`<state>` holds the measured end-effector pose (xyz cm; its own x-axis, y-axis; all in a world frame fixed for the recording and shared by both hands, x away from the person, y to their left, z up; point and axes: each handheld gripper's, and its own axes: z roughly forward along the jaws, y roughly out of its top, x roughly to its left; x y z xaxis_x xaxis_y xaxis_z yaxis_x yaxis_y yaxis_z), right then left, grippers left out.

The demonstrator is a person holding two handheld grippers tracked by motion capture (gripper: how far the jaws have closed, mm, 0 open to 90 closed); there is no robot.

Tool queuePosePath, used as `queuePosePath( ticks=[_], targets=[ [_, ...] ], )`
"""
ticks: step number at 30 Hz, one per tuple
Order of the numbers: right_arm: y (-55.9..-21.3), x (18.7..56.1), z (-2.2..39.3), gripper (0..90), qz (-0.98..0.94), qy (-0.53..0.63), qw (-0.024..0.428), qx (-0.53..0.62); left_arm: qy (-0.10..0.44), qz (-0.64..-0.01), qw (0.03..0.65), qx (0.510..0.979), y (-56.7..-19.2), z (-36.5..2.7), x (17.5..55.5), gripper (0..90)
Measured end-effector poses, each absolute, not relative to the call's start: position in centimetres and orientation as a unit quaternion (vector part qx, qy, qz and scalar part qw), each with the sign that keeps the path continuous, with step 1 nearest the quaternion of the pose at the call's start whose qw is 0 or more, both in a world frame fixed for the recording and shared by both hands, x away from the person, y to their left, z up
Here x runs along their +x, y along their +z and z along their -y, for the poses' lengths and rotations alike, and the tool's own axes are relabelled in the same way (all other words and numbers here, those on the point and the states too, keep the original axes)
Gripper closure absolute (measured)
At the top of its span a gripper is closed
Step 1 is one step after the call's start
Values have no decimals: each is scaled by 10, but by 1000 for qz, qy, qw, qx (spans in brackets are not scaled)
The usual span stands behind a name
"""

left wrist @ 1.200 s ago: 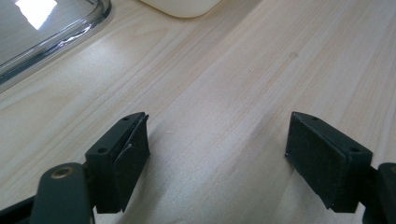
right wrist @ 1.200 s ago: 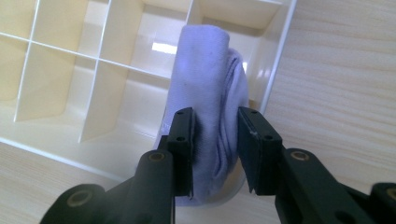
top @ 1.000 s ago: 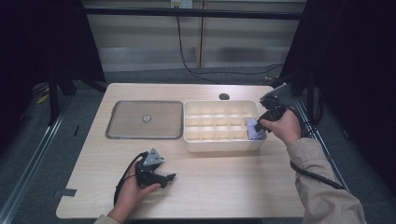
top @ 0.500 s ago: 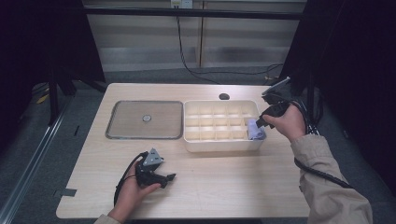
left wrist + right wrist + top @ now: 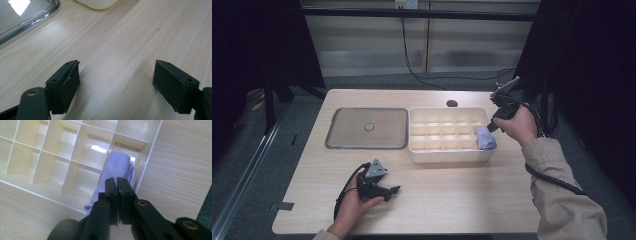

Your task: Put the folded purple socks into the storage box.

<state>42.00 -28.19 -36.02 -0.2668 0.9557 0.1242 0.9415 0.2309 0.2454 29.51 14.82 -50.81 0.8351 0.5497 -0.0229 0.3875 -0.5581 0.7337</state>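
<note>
Two grippers are at work over a pale wooden table (image 5: 472,200). Nearest the person, the left gripper (image 5: 393,190) rests low on the tabletop in the left hand (image 5: 354,207), its grey three-cornered plate facing up and its cable looping beside the wrist. In the left gripper view its two black jaws stand wide apart with only bare wood grain between them, so it holds nothing; the rounded edge of a clear lid and a corner of the cream tray show at the top of that view.

Farther out on the right, the right hand (image 5: 518,125) holds the right gripper (image 5: 116,185) above the near right corner of the divided tray (image 5: 447,156). In the right gripper view its jaws have just been closing and now stand pressed together with nothing caught between them. Just below and beyond the tips lies a lilac cloth (image 5: 120,167), bunched up in the tray's corner compartment, against the outer wall, with one fold spilling toward the near rim. From the high view the cloth (image 5: 485,138) sits in the right-hand end of the front row.

Left of the tray, just beside it, the clear flat lid (image 5: 367,128) lies on the table with a small knob at its middle. Beyond the tray, a dark round hole (image 5: 452,103) marks the tabletop near its far edge.
</note>
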Motion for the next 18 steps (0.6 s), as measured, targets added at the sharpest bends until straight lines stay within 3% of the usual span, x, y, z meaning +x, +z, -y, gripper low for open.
queuePosePath(
  ticks=[18],
  targets=[
    [-374,430,273,900,-787,122,24,605,105,-266,386,877,-508,-148,295,209]
  ],
)
